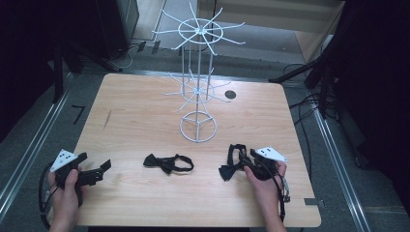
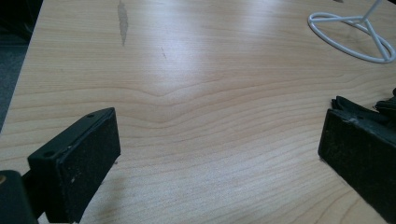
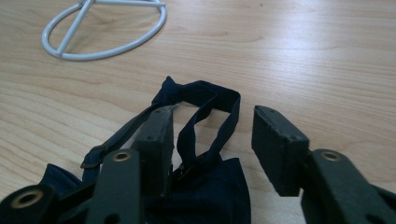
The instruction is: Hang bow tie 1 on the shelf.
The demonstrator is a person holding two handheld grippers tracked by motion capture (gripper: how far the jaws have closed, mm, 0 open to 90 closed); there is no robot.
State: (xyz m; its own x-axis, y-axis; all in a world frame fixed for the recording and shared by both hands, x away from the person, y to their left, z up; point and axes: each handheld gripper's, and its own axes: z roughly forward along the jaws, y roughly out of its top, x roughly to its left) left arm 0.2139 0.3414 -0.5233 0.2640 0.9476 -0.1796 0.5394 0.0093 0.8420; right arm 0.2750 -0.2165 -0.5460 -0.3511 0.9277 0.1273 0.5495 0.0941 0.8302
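Lying on the table (image 1: pixel 145 121) in front of the white wire display stand (image 1: pixel 198 126): one dark bow tie (image 1: pixel 168 163), untouched, and a second bow tie (image 3: pixel 205 140) under the right hand-held gripper (image 3: pixel 212 140), jaws spread around its strap, not yet clamped. Left hand-held gripper (image 2: pixel 217 154) released, empty. Nothing hung so far, probably. No readable writing.

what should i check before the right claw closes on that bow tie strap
1. Right claw open: ok.
2. Strap loop of the near bow tie between the jaws: ok.
3. Strap free of tangles under the claw: cannot tell.
4. Left claw open, holding nothing: ok.
5. Second bow tie lying apart from the first: ok.
6. White wire rack upright on the table: ok.
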